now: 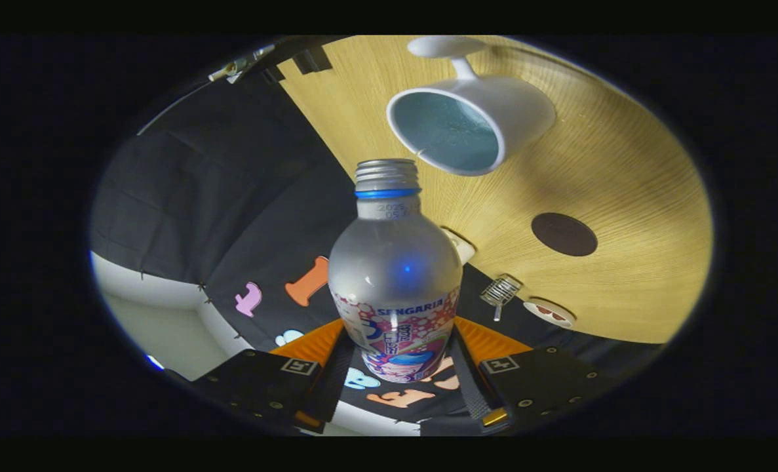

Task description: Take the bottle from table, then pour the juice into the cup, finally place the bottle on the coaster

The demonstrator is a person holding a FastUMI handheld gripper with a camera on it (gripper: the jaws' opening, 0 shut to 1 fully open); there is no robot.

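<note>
A silver bottle [395, 262] with a blue neck ring and a colourful label sits between my fingers, and my gripper [402, 357] is shut on its lower body. The whole view is rolled, so the bottle is tipped over the wooden table [624, 177]. Its uncapped mouth points toward the white cup [470, 121], just short of the cup's rim. The cup has a blue-grey inside and a handle behind it. A round dark brown coaster [564, 234] lies on the table beyond the bottle, apart from the cup.
A small metal strainer-like clip [501, 292] and a white round sticker [549, 313] sit at the table's edge. A white block [459, 246] peeks out behind the bottle. The black cloth wall [231, 196] hangs beside the table.
</note>
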